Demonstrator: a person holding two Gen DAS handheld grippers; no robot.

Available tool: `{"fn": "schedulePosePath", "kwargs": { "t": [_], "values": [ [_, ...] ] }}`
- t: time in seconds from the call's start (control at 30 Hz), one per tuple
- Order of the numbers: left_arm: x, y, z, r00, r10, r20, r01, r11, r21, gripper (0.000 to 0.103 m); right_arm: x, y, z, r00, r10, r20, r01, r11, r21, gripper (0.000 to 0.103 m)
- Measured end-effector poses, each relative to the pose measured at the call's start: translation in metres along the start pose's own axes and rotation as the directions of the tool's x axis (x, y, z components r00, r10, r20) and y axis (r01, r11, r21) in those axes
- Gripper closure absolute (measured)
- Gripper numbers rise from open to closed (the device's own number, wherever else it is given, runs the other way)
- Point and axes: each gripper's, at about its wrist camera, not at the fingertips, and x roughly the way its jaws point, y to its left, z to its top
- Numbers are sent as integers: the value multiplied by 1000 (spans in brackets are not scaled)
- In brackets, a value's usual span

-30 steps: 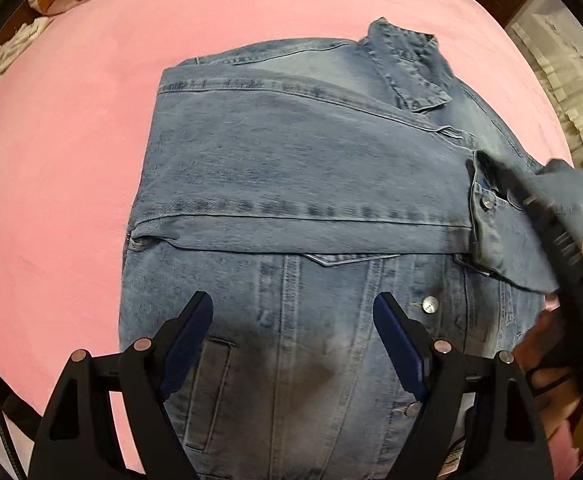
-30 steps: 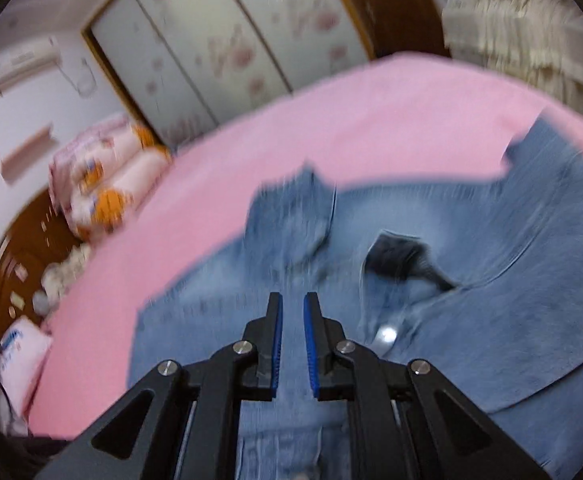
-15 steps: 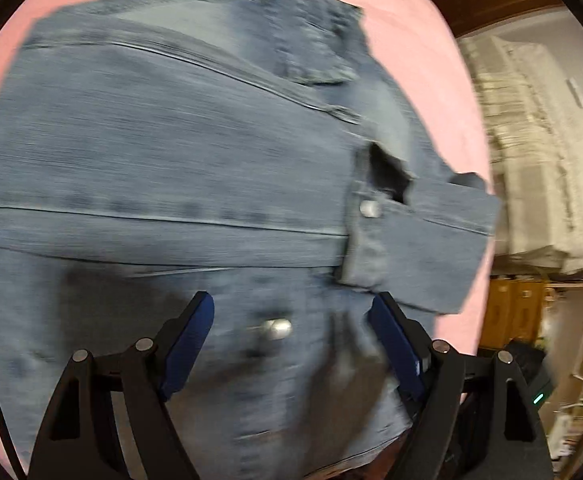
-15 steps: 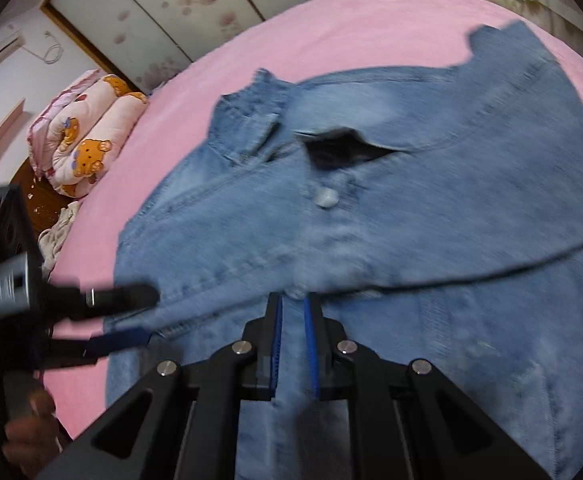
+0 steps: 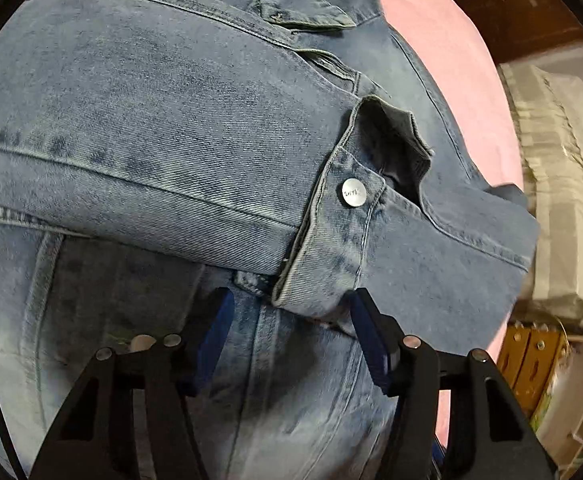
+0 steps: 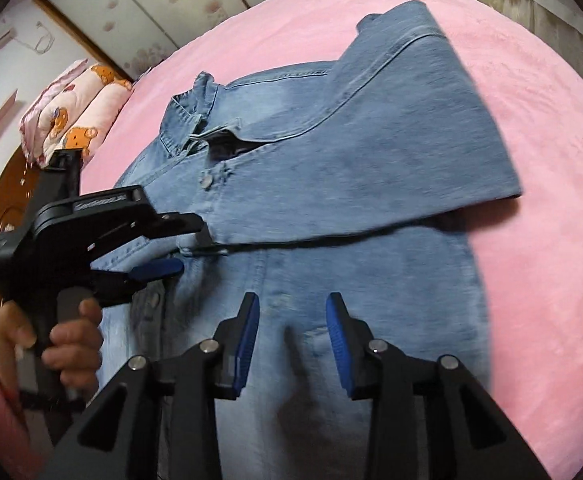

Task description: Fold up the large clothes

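Covering most of both views, the pink bed (image 6: 531, 160) carries the denim jacket (image 6: 331, 280), which lies flat on its middle with both sleeves folded across the chest. In the right wrist view the collar (image 6: 189, 116) points toward 11 o'clock, and a bear-print pillow (image 6: 71, 120) sits further out at 10 o'clock by the headboard.

The folded sleeve (image 5: 151, 140) crosses the left wrist view from 9 o'clock toward 3, ending in a cuff (image 5: 331, 240) with a metal button (image 5: 353, 193) near centre.

The left claw (image 5: 287, 344) hovers just over the cuff's lower corner — its jaws have just been closing and stand about half apart, pressing on nothing. The right claw (image 6: 291, 340) hangs above the jacket front at 6 o'clock; its jaws have just been opening, to a moderate gap, and hold nothing. A hand (image 6: 51, 340) grips the left handle at 8 o'clock.

The likely risk: pinching only the cuff's top layer would drag the sleeve out of its fold — stiff denim tends to spring back. Uneven lifts by the two claws could skew the next fold, or catch the bed cover along with the cloth.
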Motion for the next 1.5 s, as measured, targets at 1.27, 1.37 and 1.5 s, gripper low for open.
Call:
{"fn": "schedulePosePath", "kwargs": {
  "t": [1.27,1.37,1.5],
  "values": [
    [-107,-127,54,879,-339,335,331,940,82,94,22,-66,41,991,-126,36,126,992,-6,51],
    [-143,-125,77,849,-338,406,319,940,116,94,31,-55,49,988,-143,62,146,988,-58,51],
    [-170,-110,98,834,-292,469,277,955,103,94,38,-50,56,981,-173,82,178,982,-58,50]
  ]
}}
